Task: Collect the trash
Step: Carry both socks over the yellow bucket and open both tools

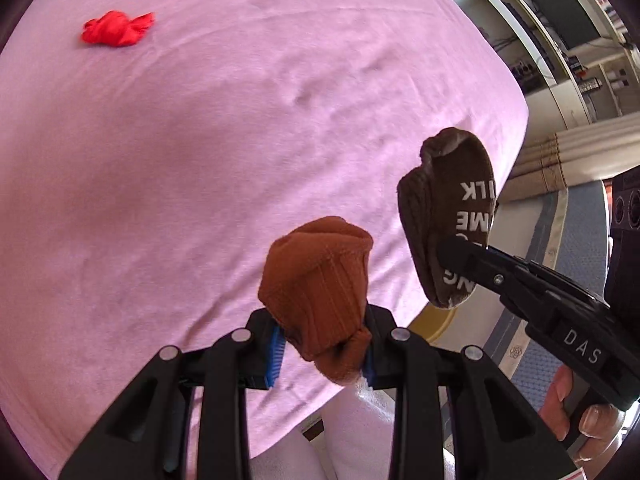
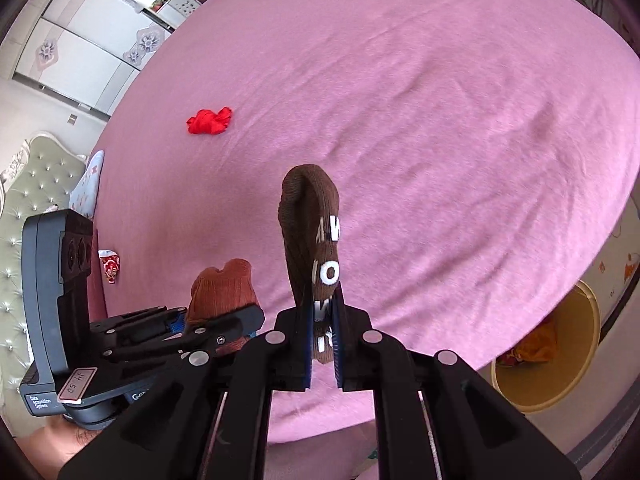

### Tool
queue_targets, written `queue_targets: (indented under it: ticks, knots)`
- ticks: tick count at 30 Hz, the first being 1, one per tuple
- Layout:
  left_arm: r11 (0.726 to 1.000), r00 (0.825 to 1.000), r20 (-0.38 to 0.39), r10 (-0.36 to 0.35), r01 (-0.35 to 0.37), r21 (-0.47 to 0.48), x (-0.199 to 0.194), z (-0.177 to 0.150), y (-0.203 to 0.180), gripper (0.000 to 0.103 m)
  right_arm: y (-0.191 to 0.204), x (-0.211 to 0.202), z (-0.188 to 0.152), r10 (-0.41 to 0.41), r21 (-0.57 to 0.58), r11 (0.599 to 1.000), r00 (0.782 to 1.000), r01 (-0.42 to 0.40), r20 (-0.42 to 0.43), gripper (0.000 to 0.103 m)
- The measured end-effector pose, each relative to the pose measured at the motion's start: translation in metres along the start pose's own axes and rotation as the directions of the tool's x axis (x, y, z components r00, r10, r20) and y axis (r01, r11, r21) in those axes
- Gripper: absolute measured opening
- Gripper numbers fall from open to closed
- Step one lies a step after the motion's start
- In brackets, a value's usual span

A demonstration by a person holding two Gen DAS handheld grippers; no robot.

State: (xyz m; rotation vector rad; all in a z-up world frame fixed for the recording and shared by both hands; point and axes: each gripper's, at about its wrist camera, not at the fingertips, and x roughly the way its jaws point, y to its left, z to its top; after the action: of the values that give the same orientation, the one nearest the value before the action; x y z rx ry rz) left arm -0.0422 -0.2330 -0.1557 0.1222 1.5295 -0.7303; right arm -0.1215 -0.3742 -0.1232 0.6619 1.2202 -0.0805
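two socks are already lifted. left wrist view: my left gripper [image 1: 324,344] is clamped on the orange sock [image 1: 320,280]; the red scrap [image 1: 118,29] waits far across the pink bed [image 1: 200,160]. right wrist view: my right gripper [image 2: 323,344] pinches the brown sock [image 2: 314,232]; the yellow bin [image 2: 548,396] sits beside the bed, so i judge dropping comes next.

right gripper [image 2: 323,340] pinches a brown sock [image 2: 310,236] over the pink bed [image 2: 440,120]; left gripper [image 2: 216,326] holds an orange sock [image 2: 224,288].
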Motion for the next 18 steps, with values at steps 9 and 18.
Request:
queue_targets:
  ticks: [9, 18]
  knots:
    - [0.98, 0.992, -0.126, 0.018, 0.007, 0.197, 0.067, -0.011, -0.146, 0.03, -0.153, -0.06, -0.053, -0.063, 0.226, 0.973, 0.998, 0.055, 0.028, 0.008]
    - [0.928, 0.966, -0.254, 0.042, 0.057, 0.369, 0.154, -0.032, -0.263, 0.03, -0.271, -0.091, -0.117, -0.127, 0.397, 0.911, 0.992, 0.112, 0.012, 0.008]
